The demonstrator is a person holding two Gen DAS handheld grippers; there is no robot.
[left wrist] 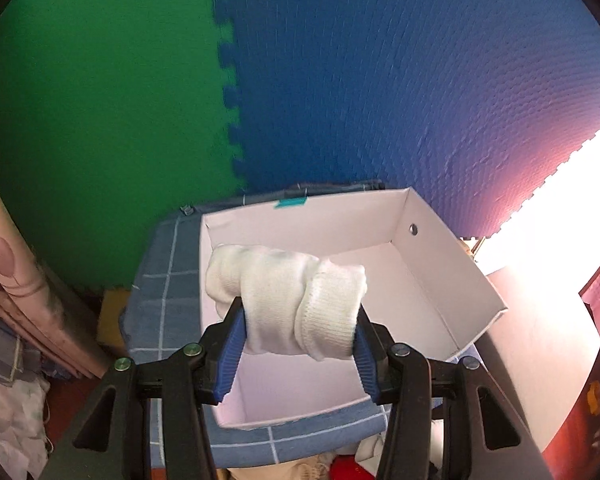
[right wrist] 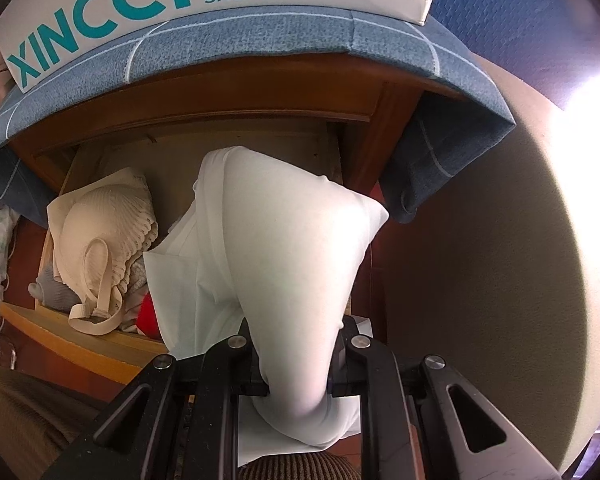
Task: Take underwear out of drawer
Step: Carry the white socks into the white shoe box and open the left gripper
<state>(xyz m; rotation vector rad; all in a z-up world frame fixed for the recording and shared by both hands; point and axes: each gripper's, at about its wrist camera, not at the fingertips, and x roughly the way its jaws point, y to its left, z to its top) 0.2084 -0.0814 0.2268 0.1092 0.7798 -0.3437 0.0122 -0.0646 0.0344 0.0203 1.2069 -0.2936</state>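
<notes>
the rolled white knit bundle (left wrist: pixel 288 304) sits clamped between the blue pads (left wrist: pixel 230 354) of the left gripper (left wrist: pixel 296 344), its jaws part-way apart and pressing on either side of it. it hangs in the air over an open white shoe box (left wrist: pixel 452 280) whose inside is bare, and the box rests on a blue checked cloth (left wrist: pixel 160 304) draped over the top of the wooden cabinet. behind the box rises a wall of foam tiles, a green tile (left wrist: pixel 100 120) to the left and a blue tile (left wrist: pixel 400 80) to the right, joined by a toothed seam.

lower down, the right gripper (right wrist: pixel 296 390) has its jaws pinched tight on a smooth white garment (right wrist: pixel 284 248) — the cloth bulges up and away from the jaws, over the open drawer (right wrist: pixel 80 340). in the drawer's left part lies a cream ribbed bra (right wrist: pixel 108 220) with its strap (right wrist: pixel 94 280) looped toward the front edge, a grey piece (right wrist: pixel 54 292) tucked beside it and a bit of red cloth (right wrist: pixel 148 316) showing just under the white garment. above the drawer, the box's side reads "vogue shoes" in teal — the checked cloth hangs over the cabinet's edge below it.
</notes>
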